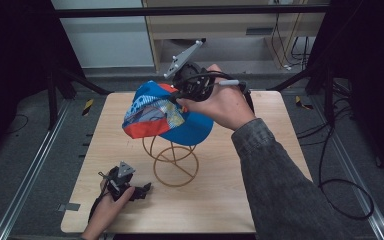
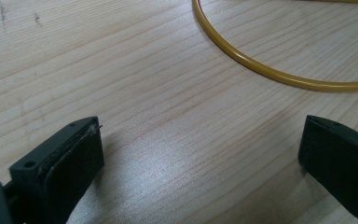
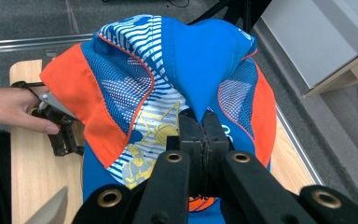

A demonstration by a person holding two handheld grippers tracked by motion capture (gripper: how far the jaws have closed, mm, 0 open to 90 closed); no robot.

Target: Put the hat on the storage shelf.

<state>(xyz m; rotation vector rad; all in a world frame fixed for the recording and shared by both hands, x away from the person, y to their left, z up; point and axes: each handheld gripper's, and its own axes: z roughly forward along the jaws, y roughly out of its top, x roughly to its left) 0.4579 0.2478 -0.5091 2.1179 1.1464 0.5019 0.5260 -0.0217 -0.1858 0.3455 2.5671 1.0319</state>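
Left gripper (image 1: 141, 190) parked near the front-left corner of the table (image 1: 240, 200), jaws wide, nothing between them, just bare wood and the stand's base ring. Right gripper (image 3: 204, 122) pinched tight on a fold of the cap (image 1: 165, 114). Cap hangs at the top of the yellow wire stand (image 1: 174, 162) mid-table; can't tell if it is seated on it. Judged: either way, letting go remains. No containers present.

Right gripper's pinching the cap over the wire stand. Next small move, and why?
Probably lower the cap a little, then let go. The right gripper is shut on a fold of its fabric, and it sits tilted over the top of the yellow wire stand, seemingly not yet settled.
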